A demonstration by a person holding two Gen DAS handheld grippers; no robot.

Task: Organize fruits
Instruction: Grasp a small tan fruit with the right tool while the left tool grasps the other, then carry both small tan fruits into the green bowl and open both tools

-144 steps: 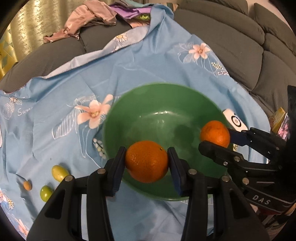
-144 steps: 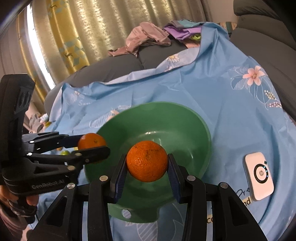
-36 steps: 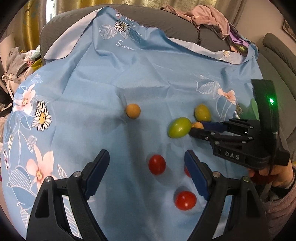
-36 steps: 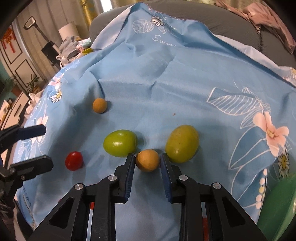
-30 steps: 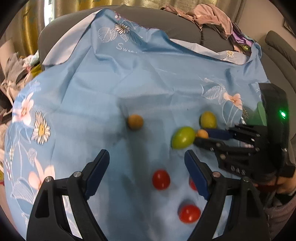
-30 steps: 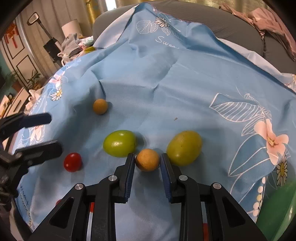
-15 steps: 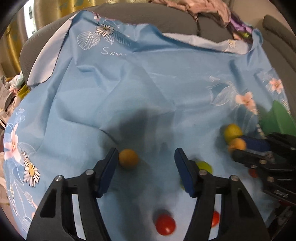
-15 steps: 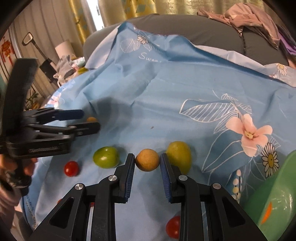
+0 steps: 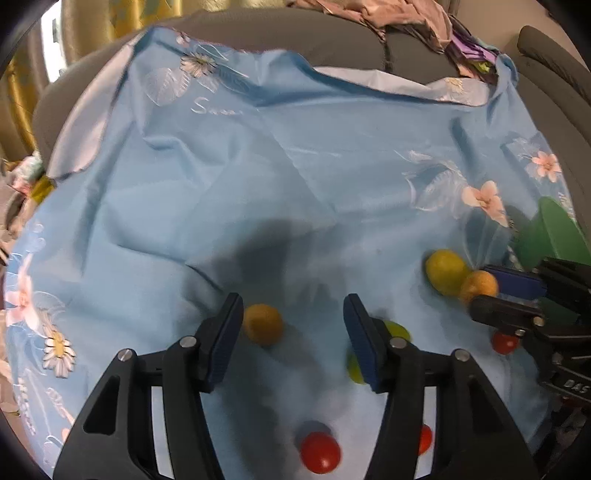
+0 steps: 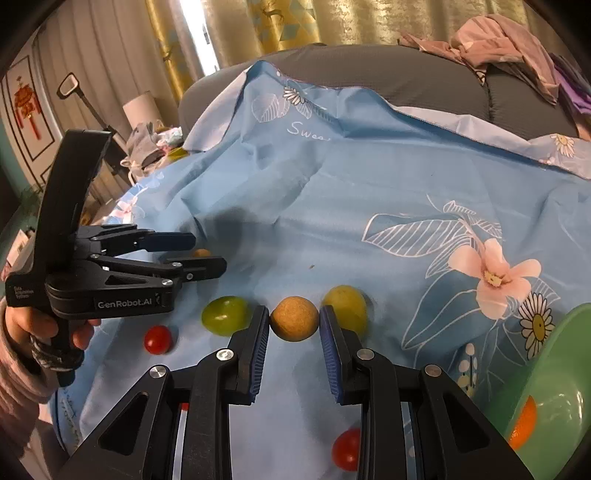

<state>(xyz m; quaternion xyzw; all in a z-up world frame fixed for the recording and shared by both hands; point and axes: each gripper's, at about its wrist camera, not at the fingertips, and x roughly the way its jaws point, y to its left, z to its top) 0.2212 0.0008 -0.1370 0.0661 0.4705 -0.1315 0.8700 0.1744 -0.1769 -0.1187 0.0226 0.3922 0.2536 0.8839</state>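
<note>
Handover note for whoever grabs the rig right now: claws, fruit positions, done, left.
Right claw: shut on a tan round fruit, near the cloth.
Left claw: open, around the second tan fruit, not gripped.
Done: orange in the green bowl, at the right.
Left on the blue cloth: green fruit, yellow-green fruit, several red tomatoes, both tan fruits. Move all to bowl.

Dim indoor light with window glare upper left, a soft shadow on the blue cloth, motion blur in left view, fisheye vignette.
</note>
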